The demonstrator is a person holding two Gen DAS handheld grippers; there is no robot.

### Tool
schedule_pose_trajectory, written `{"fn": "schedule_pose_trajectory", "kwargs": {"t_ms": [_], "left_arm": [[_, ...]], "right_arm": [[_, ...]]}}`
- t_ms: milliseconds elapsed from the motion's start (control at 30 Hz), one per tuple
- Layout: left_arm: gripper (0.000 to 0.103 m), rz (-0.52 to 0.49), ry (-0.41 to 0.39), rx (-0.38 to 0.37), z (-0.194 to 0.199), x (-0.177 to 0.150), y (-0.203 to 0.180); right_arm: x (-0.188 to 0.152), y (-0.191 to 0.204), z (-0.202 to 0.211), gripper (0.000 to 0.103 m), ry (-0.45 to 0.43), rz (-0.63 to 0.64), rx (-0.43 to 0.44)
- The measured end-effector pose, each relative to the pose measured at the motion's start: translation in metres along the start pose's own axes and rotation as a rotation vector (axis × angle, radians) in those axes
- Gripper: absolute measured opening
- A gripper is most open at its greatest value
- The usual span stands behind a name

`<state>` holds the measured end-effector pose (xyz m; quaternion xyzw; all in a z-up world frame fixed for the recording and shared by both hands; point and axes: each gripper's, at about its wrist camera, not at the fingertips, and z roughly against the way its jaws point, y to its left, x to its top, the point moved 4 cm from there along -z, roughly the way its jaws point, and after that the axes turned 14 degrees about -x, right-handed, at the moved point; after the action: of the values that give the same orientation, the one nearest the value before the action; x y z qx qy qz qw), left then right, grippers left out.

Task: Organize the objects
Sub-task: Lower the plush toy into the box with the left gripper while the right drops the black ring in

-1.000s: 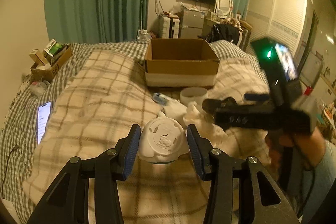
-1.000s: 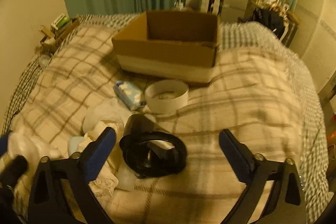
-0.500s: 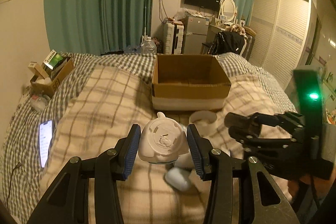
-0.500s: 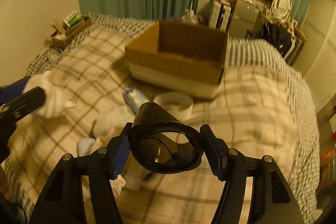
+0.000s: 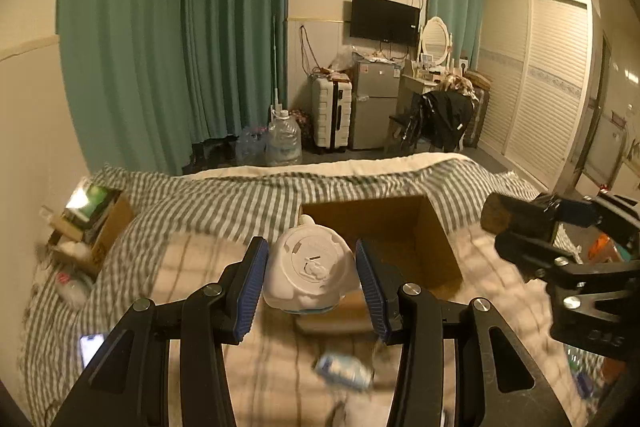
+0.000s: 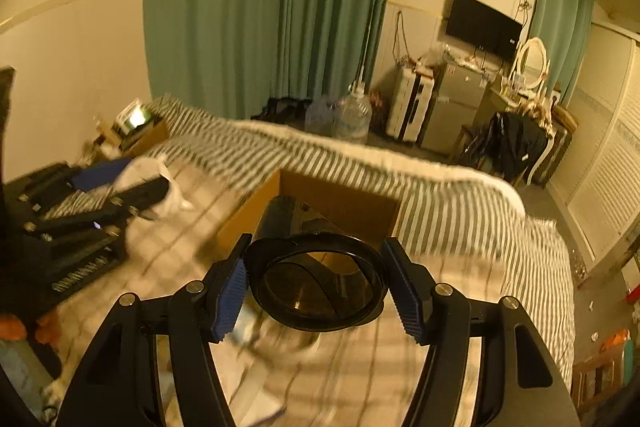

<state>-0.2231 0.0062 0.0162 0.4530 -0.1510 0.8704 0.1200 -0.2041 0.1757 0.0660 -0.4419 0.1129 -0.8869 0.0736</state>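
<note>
My left gripper [image 5: 310,283] is shut on a white rounded plastic container [image 5: 310,273], its base facing the camera, held in the air above the bed and just before the open cardboard box [image 5: 400,231]. My right gripper [image 6: 316,289] is shut on a black tinted cup [image 6: 316,283], held above the bed in front of the same box [image 6: 340,203]. The right gripper shows at the right edge of the left wrist view [image 5: 560,251]; the left gripper with the white container shows at the left of the right wrist view [image 6: 100,195].
The bed has a plaid blanket [image 5: 180,267] and a striped sheet [image 6: 460,211]. A blue-and-white packet [image 5: 342,373] and a phone [image 5: 91,347] lie on the bed. A small box of items [image 5: 92,219] sits at the left edge. Suitcase, fridge and curtains stand beyond.
The right gripper closed on the black cup and lifted it. Both grippers rose and moved forward toward the cardboard box, each carrying its object.
</note>
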Motion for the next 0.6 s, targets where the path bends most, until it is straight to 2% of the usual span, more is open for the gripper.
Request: {"fn": "schedule_pose_trajectory", "kwargs": {"t_ms": [133, 267, 600], "left_arm": [[0.046, 0.015, 0.038, 0.003, -0.047, 0.021, 0.010], [0.046, 0.019, 0.074, 0.011, -0.092, 0.025, 0.024], [0.046, 0.005, 0.171, -0.034, -0.178, -0.004, 0.043]], "right_arm": [[0.031, -0.006, -0.034, 0.063, 0.004, -0.016, -0.012], [0.042, -0.008, -0.085, 0.063, 0.050, -0.025, 0.002], [0.015, 0.003, -0.192, 0.063, 0.173, -0.034, 0.067]]}}
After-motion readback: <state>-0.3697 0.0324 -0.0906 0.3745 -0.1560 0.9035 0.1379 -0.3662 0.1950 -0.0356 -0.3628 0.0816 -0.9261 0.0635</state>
